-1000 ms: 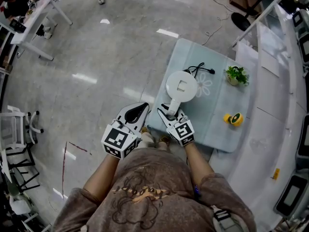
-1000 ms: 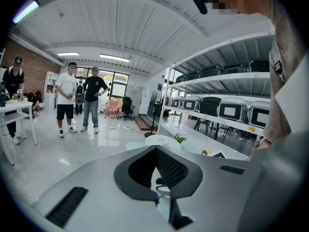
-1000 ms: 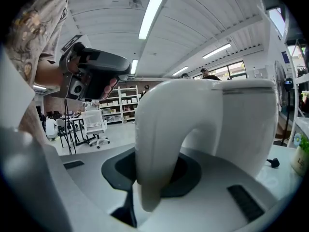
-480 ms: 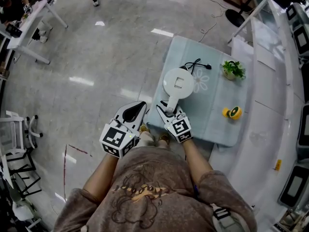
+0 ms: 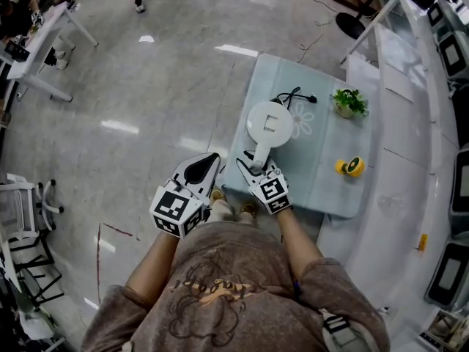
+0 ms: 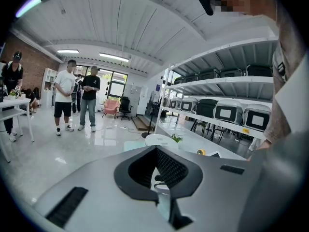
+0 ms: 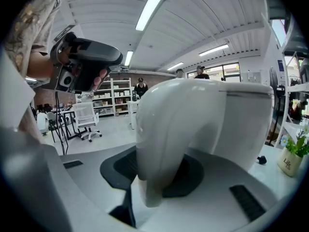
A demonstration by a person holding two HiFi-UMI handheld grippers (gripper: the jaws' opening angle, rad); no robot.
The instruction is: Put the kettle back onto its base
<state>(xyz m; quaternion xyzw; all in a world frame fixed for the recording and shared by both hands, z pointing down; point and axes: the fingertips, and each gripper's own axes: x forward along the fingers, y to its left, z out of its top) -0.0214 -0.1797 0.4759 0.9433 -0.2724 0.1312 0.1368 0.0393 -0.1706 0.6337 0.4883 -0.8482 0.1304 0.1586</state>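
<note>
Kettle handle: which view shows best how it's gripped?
The right gripper view: the kettle handle fills the frame, clamped between the right tongs. The head view shows it only small, from above. The left gripper view shows just the top of the kettle, far off.

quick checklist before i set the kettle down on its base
1. Grip: ok. The right gripper is shut on the white handle of the kettle.
2. Kettle upright: ok, its lid faces up in the head view.
3. Base lined up underneath: cannot tell. The kettle hides it; only the black cord shows beside it.
4. Left gripper out of the way: ok. It is shut, empty and off the near edge of the table.
5. Clutter: ok. The potted plant and yellow tape roll stand apart from the kettle.
</note>
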